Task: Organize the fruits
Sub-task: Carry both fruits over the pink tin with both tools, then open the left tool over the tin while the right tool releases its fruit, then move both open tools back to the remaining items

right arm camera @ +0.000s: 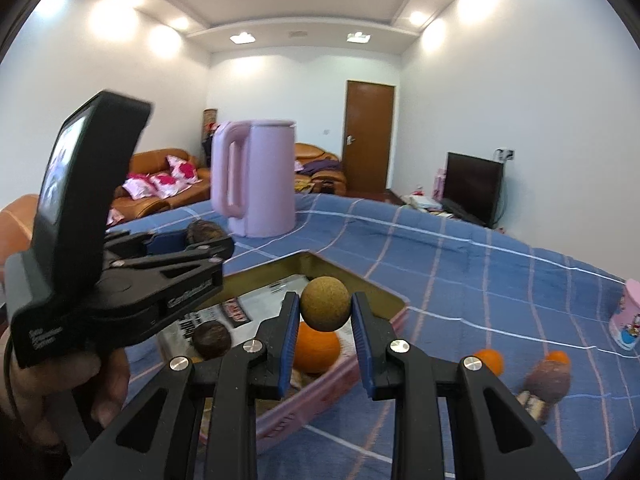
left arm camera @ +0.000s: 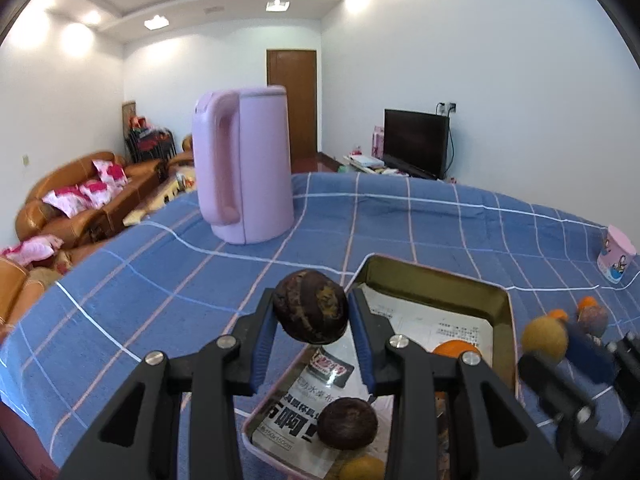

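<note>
Left wrist: left gripper point(left arm camera: 310, 314) clamps dark fruit point(left arm camera: 309, 306), right gripper point(right arm camera: 325, 312) tan ball point(right arm camera: 325, 303) (both over tray point(left arm camera: 436, 280)); we release next, tray at 6.

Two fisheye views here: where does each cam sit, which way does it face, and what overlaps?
Left wrist: on the left gripper, facing its dark brown wrinkled fruit and the gold-walled rectangular tin tray; right gripper at the right edge.
Right wrist: on the right gripper, facing its tan round fruit; left gripper and a hand at the left.
Shared: the tray, tall pink plastic kettle, blue checked cloth.
</note>
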